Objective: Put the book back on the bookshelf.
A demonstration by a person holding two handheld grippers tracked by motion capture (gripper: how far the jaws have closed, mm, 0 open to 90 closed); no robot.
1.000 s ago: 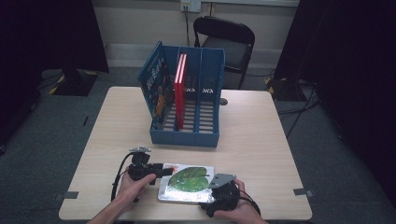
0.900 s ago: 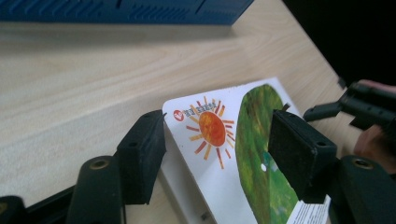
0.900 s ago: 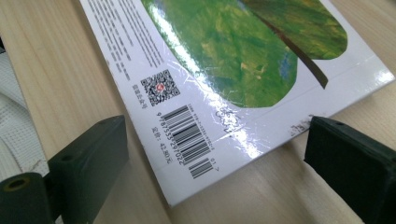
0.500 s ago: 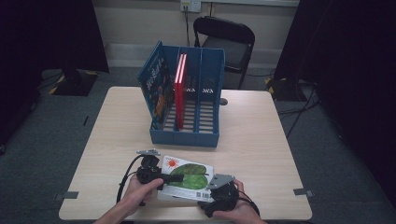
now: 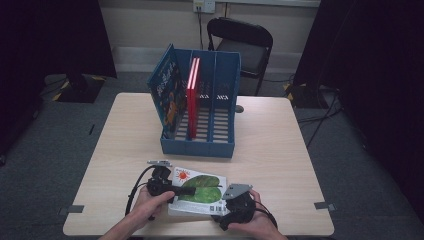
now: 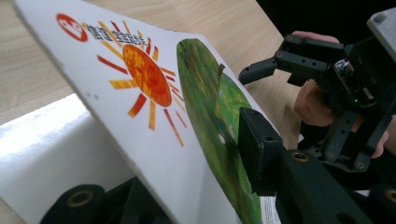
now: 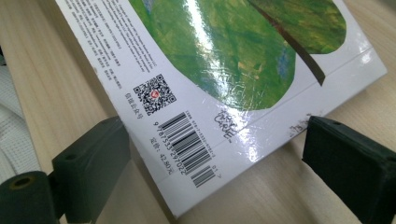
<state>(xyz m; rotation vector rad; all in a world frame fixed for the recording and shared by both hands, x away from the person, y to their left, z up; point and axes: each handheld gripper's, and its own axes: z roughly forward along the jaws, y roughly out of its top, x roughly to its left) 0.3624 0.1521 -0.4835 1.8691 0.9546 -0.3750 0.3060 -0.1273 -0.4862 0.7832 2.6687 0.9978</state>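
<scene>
A white picture book (image 5: 200,189) with an orange sun and a green leaf on its cover lies near the table's front edge. My left gripper (image 5: 186,190) reaches over its left edge. Its jaws have just been closing, and in the left gripper view one pad (image 6: 256,149) presses on the leaf while the other jaw sits under the tilted book (image 6: 154,107). My left gripper (image 6: 177,179) is shut on it. My right gripper (image 5: 226,201) is at the book's right front corner. My right gripper (image 7: 219,158) stands open, with the barcode corner of the book (image 7: 196,144) between its jaws.
A blue slotted file rack (image 5: 200,146) stands mid-table, with a red book (image 5: 192,95) upright in it and a blue book (image 5: 167,95) leaning at its left. A black chair (image 5: 245,42) stands behind the table. Bare tabletop lies left and right of the rack.
My left gripper has slid right over the book's left edge and its jaws have narrowed onto it. The book's sun end now shows more. The right gripper has stayed put.
</scene>
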